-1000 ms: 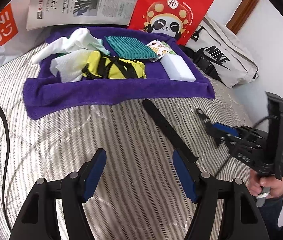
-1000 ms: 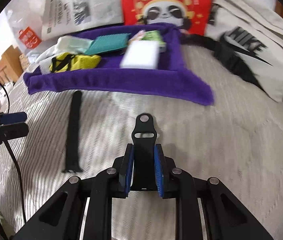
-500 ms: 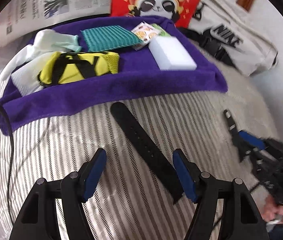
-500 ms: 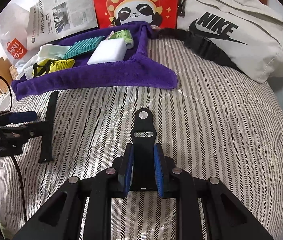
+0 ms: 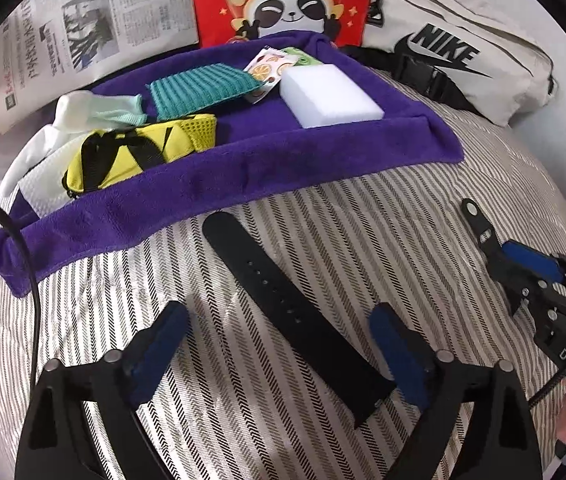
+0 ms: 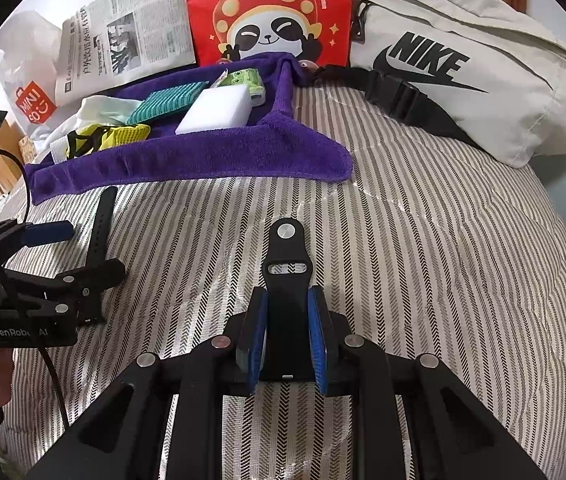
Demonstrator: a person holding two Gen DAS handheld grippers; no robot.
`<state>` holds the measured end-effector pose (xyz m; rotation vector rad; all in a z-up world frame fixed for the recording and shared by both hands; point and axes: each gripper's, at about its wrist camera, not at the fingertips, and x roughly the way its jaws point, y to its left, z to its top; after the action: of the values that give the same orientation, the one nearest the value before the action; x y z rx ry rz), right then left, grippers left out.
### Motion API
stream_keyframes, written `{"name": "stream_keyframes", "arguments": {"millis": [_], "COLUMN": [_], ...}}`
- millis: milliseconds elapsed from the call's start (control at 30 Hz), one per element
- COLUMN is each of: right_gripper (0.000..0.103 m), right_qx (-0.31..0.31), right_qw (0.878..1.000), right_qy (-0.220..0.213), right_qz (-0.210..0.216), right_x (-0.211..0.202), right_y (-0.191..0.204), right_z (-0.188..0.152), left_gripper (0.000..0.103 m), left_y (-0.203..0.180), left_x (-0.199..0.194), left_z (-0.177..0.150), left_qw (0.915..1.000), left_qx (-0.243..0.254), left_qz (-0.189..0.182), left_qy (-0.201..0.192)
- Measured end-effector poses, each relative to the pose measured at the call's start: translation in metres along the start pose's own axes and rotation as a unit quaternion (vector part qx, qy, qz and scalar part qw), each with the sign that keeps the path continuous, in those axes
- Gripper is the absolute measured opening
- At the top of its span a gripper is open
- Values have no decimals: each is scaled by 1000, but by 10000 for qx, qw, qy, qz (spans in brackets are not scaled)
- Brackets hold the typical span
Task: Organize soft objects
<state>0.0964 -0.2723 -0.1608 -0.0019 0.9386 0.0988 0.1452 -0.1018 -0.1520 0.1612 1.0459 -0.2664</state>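
In your left wrist view, your left gripper fills the lower part of the frame. Its jaws have just been opening and now stand released, with the long black watch strap lying flat on the striped bed cover between them, untouched by either pad. Above it, across the upper middle of the frame, the purple towel carries a yellow pouch, a teal cloth and a white sponge. At the right edge your right gripper shows. In your right wrist view, its jaws are clenched on the short strap piece with the metal stud, at lower centre, over the bed cover. A Nike bag lies at the upper right.
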Motion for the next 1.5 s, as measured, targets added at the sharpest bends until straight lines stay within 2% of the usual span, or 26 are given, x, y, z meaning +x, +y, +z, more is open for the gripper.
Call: {"name": "stream_keyframes", "arguments": {"millis": [200, 367, 433, 500, 533, 600, 767, 967, 1067, 1267, 1400, 1500], "right_gripper": [21, 22, 22, 22, 22, 22, 22, 22, 22, 22, 21, 21], "right_qx": [23, -2, 4, 2, 6, 11, 78, 101, 197, 17, 133, 250], "right_qw": [9999, 9999, 9999, 9999, 9999, 9999, 9998, 9998, 9998, 9999, 9997, 9985], "right_qy": [-109, -144, -147, -151, -154, -163, -176, -152, -60, -107, -33, 71], "right_qz": [-11, -35, -33, -27, -21, -15, 17, 20, 79, -79, 187, 472], "right_x": [-1, -2, -2, -2, -2, -2, -2, -2, -2, 1, 3, -1], "right_y": [0, 1, 1, 0, 0, 0, 0, 0, -2, 6, -2, -8], "right_z": [-2, -3, -3, -3, -3, -3, -4, -3, -2, -1, 3, 4], "left_gripper": [95, 82, 73, 56, 50, 22, 21, 21, 21, 21, 20, 20], "left_y": [24, 46, 46, 42, 41, 37, 29, 34, 35, 32, 36, 44], "left_x": [-5, -7, -5, -3, -2, -2, -4, -3, -4, -5, -6, -8], "left_z": [-13, -17, -13, -7, -4, -1, -4, -2, -1, -4, -3, -3], "left_qw": [9999, 9997, 9997, 9999, 9999, 9999, 9996, 9998, 9999, 9997, 9996, 9988], "left_qx": [-20, -203, -187, -83, -41, 42, 160, 103, 102, 199, 151, -30], "left_qz": [71, 136, 132, 78, 43, 12, 124, -49, -91, -81, -239, -494], "left_qy": [89, 22, -25, -77, -98, -155, -188, -185, -38, -78, -53, 29]}}
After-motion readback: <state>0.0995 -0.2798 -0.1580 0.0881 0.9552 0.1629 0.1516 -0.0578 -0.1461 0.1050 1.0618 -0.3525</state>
